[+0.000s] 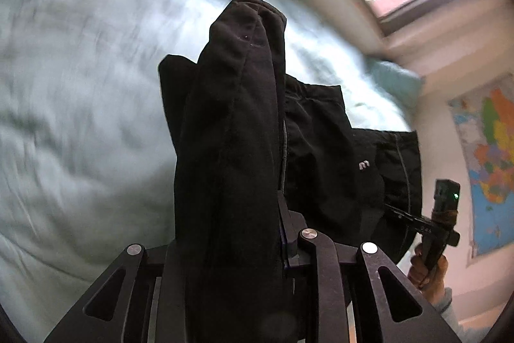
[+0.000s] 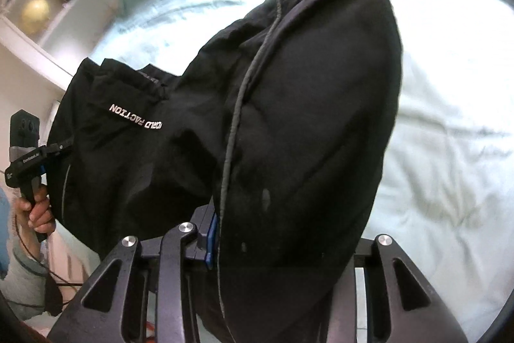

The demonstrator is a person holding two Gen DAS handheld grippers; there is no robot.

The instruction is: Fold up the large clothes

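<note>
Left claw is clamped on our black garment, which hangs bunched between both tools; our right claw grips its other edge. White lettering shows on the cloth. Beyond lies the pale green bed, blurred.

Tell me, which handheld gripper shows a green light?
The right gripper, clamping the black garment: a green light glows on it; the left gripper shows none.

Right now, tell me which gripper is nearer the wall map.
Right. The right gripper clamps the black garment toward the wall map; the left gripper clamps it farther off, over the bed.
</note>
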